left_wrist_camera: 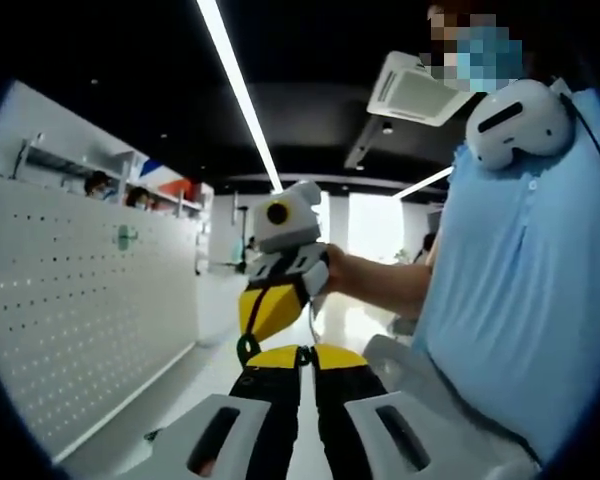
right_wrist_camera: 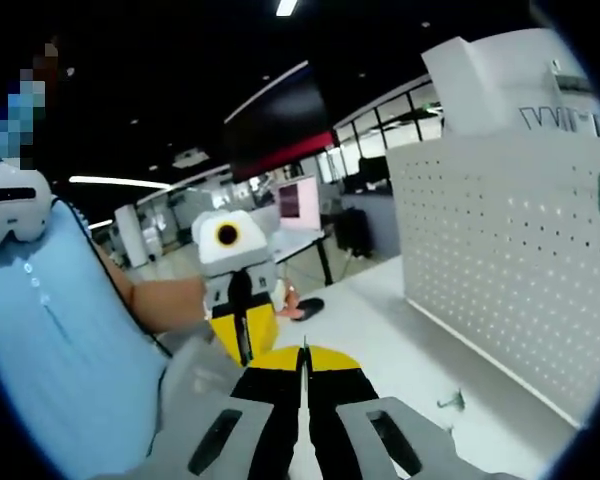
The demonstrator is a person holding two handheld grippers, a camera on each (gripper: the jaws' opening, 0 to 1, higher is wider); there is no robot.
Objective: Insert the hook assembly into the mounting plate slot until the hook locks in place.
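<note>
In the left gripper view, a white board full of little holes [left_wrist_camera: 80,310] is standing on the left side. A small green mark [left_wrist_camera: 126,237] is sitting on the board. The white table [left_wrist_camera: 180,400] is running along under the board. A tiny dark thing [left_wrist_camera: 152,436] is lying on the table near the bottom, too small to tell what it is. In the middle, the left hand-held gripper [left_wrist_camera: 302,375] is pointing up with its two jaws pressed close together and nothing between them. Just above it, the right hand-held gripper [left_wrist_camera: 280,300] is facing it, held in a person's hand [left_wrist_camera: 342,270]. On the right, the person's light blue shirt [left_wrist_camera: 520,270] is filling the side.

In the right gripper view, the blue shirt is on the left. In the middle, the right hand-held gripper [right_wrist_camera: 302,385] is showing its jaws closed tight, holding nothing. The left hand-held gripper [right_wrist_camera: 242,320] is facing it from just above. A small grey hook piece [right_wrist_camera: 450,401] is lying on the table to the right, near the board with holes [right_wrist_camera: 500,270], not touching it.
</note>
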